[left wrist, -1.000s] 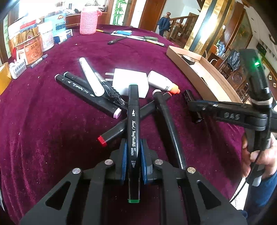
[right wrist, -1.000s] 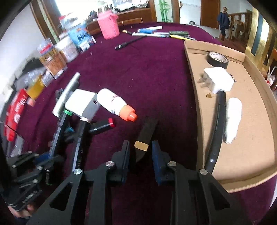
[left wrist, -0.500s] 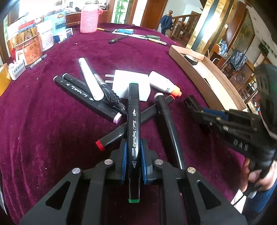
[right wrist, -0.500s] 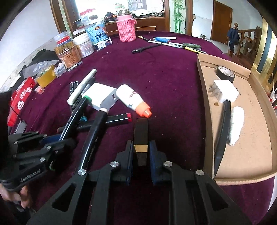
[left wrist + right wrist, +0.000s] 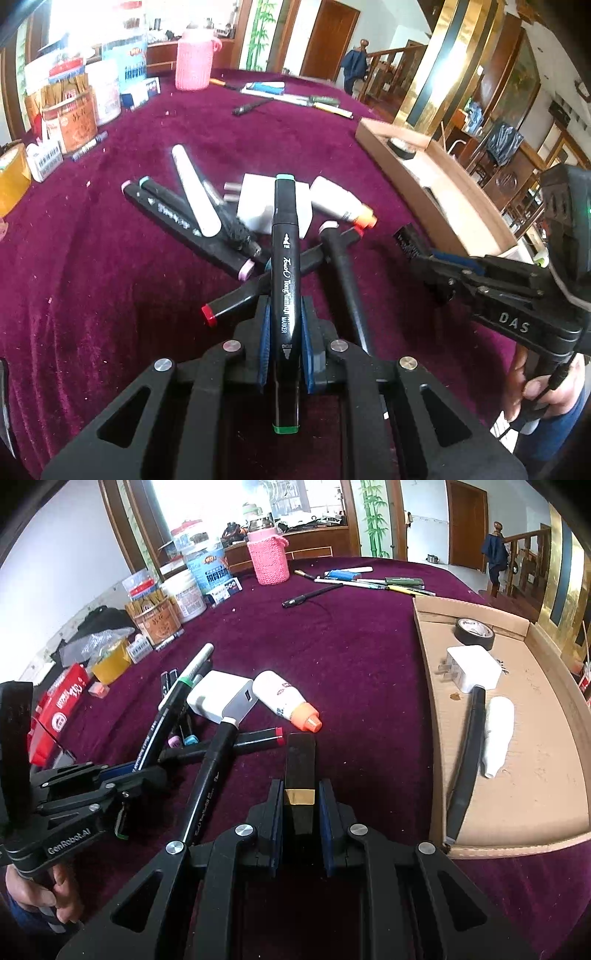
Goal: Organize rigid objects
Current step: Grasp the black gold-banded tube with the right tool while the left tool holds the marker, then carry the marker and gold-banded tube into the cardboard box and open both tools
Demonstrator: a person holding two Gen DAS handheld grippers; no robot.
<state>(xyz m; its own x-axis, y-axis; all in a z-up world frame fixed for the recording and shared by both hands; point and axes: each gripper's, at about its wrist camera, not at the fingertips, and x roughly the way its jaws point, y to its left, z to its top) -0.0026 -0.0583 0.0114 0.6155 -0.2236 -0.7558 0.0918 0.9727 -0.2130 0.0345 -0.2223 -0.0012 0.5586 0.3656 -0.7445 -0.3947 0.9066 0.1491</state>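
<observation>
Left gripper (image 5: 283,325) is clamped on a black marker (image 5: 283,258), right gripper (image 5: 300,808) has just closed around a black tube (image 5: 301,775). Both look picked up; next they'd go into the cardboard tray (image 5: 546,775) on the right.

The left gripper (image 5: 283,325) clamps a black green-capped marker pen (image 5: 283,273) between its jaws above crossed black markers (image 5: 207,236) on the maroon velvet counter (image 5: 92,280).
</observation>
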